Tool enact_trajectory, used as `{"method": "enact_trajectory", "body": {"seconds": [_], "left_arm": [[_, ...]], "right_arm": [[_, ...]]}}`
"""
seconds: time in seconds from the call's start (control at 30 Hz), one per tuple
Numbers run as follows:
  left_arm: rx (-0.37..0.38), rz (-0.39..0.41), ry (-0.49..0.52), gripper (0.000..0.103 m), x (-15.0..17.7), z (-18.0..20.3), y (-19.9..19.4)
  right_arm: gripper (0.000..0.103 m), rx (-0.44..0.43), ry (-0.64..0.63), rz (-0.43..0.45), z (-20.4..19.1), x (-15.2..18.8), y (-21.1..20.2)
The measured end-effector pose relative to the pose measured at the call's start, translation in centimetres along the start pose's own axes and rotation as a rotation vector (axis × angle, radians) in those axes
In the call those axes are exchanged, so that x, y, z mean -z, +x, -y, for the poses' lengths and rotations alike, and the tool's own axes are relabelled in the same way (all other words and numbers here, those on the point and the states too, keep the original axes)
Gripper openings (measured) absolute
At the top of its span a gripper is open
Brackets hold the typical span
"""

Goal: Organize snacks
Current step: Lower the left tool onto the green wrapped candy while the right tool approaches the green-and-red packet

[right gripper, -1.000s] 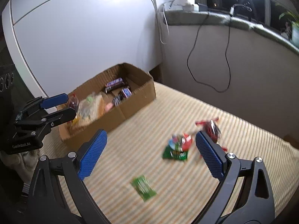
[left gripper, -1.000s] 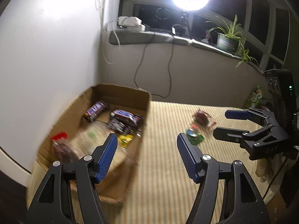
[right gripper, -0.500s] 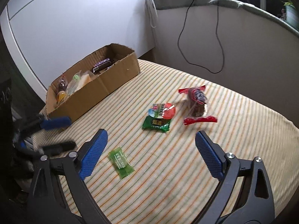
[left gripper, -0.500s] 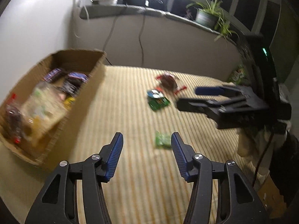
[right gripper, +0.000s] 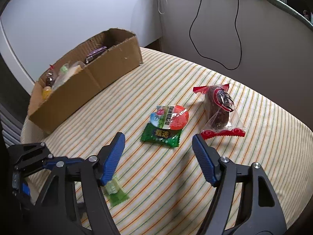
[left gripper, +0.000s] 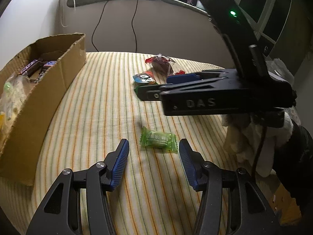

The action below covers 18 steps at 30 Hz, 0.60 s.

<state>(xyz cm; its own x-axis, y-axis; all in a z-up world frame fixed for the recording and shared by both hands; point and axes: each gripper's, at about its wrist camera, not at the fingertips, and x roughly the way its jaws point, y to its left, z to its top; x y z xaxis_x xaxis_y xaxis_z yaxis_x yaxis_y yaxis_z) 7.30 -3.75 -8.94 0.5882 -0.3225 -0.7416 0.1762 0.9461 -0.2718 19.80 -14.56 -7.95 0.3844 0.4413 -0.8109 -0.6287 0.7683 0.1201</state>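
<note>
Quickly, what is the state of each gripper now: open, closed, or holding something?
Left gripper: open, holding nothing; green candy just ahead.
Right gripper: jaws closing, nothing between them yet; green-and-red packet ahead.

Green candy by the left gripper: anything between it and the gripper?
Nothing visible. The green candy lies flat on the striped cloth just ahead of the open left gripper, lined up with the gap, untouched. The right gripper hovers farther back.

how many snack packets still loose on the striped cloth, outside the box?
3: a green candy nearest the left tongs, a green-and-red packet mid-cloth, and a red-ended clear wrapper beyond it. None look hidden.
</note>
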Motion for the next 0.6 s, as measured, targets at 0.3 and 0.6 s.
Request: {"method": "enact_trajectory", "body": {"seconds": [0.3,0.6], "left_arm": [[-0.036,-0.011,0.065,0.050,-0.1,1.1,1.1],[-0.093,-0.008,0.147,0.037,0.1,2.4,1.7]], "right_arm": [[0.071,0.029,-0.036,-0.022,-0.8,-0.4,1.6],[0.053,0.088,-0.080,-0.033,-1.2,-0.4,1.9]]}}
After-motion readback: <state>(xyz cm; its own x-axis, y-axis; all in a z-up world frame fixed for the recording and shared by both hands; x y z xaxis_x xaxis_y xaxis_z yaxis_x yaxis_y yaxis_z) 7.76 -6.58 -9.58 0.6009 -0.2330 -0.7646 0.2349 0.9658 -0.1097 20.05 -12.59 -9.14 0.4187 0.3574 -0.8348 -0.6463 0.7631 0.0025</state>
